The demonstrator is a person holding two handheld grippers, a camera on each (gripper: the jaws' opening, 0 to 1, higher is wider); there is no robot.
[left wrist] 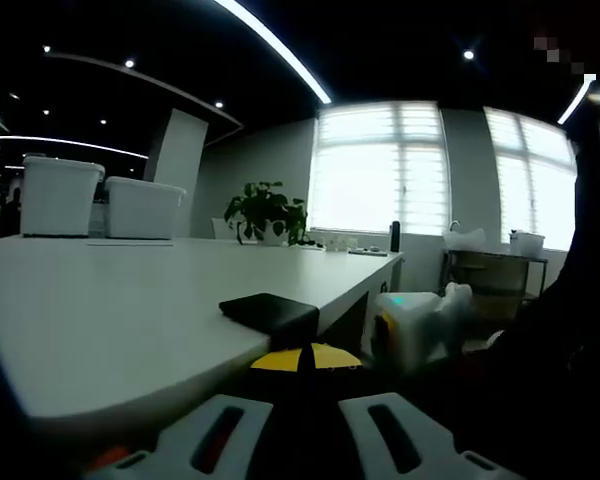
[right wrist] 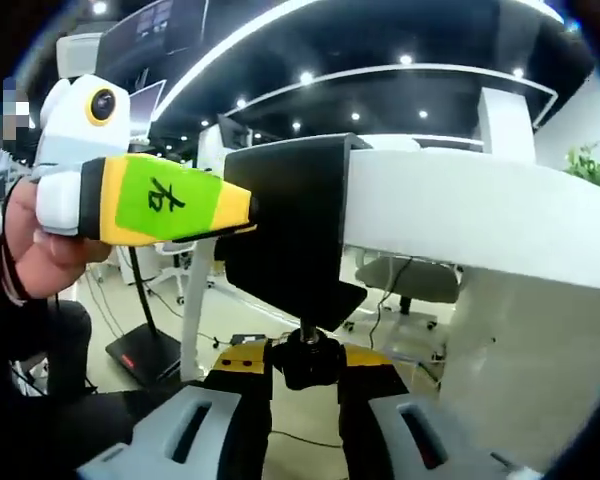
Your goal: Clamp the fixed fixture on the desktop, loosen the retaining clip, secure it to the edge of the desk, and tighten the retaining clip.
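A black clamp fixture (right wrist: 295,230) sits on the edge of the white desk (right wrist: 460,215). Its top plate (left wrist: 270,312) lies flat on the desk surface. Under the desk edge, the fixture's black screw knob (right wrist: 308,372) sits between the yellow pads of my right gripper (right wrist: 305,358), which is shut on it. My left gripper (left wrist: 305,360) has its yellow tips closed together at the fixture's outer side. In the right gripper view, the left gripper (right wrist: 242,210) comes in from the left, carries a green label and touches the fixture's left edge. A hand (right wrist: 35,250) holds it.
Two white bins (left wrist: 100,198) and a potted plant (left wrist: 268,212) stand at the desk's far end. The right gripper's white body (left wrist: 420,325) shows beside the desk edge. Office chairs (right wrist: 405,280) and a black stand base (right wrist: 145,350) are on the floor below.
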